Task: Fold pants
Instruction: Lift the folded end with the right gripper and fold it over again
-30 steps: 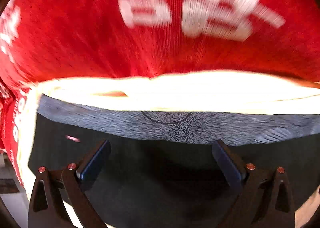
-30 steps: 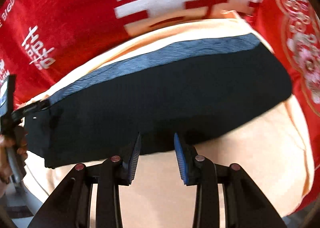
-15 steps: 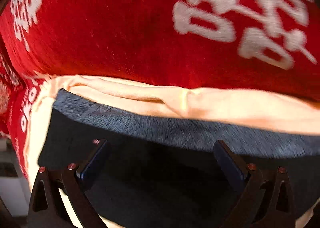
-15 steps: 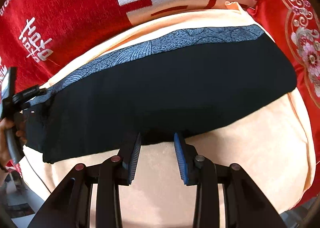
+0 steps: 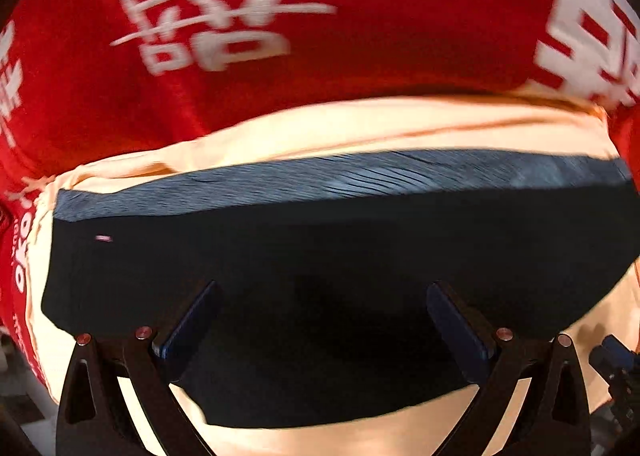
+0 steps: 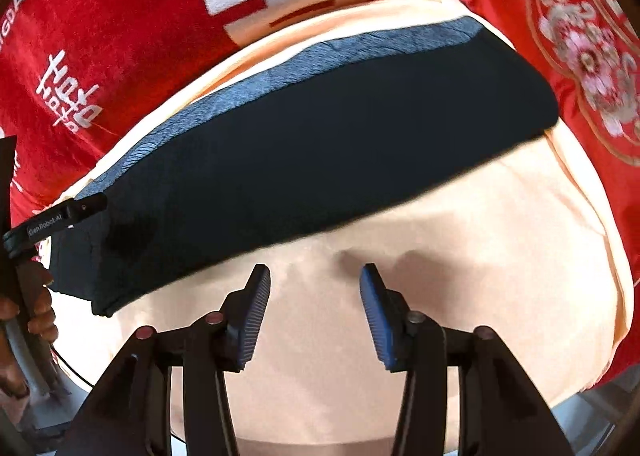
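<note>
The black pants (image 5: 320,256) with a grey patterned waistband (image 5: 340,180) lie folded flat on a peach cloth (image 5: 360,128). My left gripper (image 5: 320,320) is open and empty, just above the pants' near part. In the right wrist view the pants (image 6: 320,136) stretch diagonally across the peach cloth (image 6: 440,256). My right gripper (image 6: 314,308) is open and empty over the peach cloth, a little short of the pants' near edge. The left gripper's body (image 6: 52,216) shows at the pants' left end.
A red cloth with white lettering (image 5: 280,56) covers the surface beyond the peach cloth. A red cloth with gold floral embroidery (image 6: 580,56) lies to the right. The peach cloth's edge drops off at lower right (image 6: 580,388).
My right gripper has drawn back from the pants' edge and its jaws have opened wider. My left gripper has swung right over the pants and stays open.
</note>
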`<state>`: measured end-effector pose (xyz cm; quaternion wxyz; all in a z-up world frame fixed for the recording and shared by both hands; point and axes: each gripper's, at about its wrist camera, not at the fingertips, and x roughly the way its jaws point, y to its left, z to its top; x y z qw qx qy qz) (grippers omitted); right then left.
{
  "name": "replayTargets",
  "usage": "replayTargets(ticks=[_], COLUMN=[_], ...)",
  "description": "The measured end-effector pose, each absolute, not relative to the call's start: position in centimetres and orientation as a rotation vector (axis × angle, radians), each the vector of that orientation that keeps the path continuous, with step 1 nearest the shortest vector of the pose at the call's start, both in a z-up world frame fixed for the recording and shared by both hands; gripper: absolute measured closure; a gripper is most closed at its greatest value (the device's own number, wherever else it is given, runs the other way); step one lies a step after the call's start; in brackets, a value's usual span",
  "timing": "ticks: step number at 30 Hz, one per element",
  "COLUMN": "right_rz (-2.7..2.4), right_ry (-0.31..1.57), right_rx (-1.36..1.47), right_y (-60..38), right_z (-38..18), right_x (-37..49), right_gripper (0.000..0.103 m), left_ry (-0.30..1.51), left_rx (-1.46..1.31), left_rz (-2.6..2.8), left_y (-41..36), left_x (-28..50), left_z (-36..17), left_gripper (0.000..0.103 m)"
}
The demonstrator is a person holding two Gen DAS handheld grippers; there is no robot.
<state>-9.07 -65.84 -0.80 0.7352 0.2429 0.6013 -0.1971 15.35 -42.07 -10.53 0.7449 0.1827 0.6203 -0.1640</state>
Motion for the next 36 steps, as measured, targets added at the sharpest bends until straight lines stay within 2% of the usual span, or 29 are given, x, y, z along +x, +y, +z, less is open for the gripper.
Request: replayTargets(ticks=[12,29,30,31,32,36], right_rz=[-0.537,-0.7,-0.691,-0.682,-0.682,-0.656], right_ry=[1.246,0.94,0.935,0.935,0.935,0.927], right_rx=[0.676,0.994,1.028,1.049,1.042,0.833], right_y=[-71.5,-81.7,-82.3,-82.5,-82.8,-81.8], right_z=[-1.0,-1.5,-2.0,-2.2,-2.1,0.3], right_x=[-12.7,-14.5,-14.2,-14.0,-13.6,-11.7], right_gripper=[0.053,0.053,0.061,0.089,0.092,0.092], left_ry=[1.385,1.388,1.391,1.394,1.394,1.379], left_rx=[0.422,0.514,0.513,0.511,0.511,0.51], left_rz=[-0.426,-0.433,-0.434,-0.432,-0.431,-0.429], left_y=[-48.7,-51.3,-51.3,-51.6,-51.7,-51.5], left_x=[12.0,9.7,9.7,9.6,9.7,9.6], left_z=[-11.8,-15.9,-15.9,-15.9,-16.1,-15.5], left_gripper=[0.0,0.0,0.0,0.0,0.0,0.0])
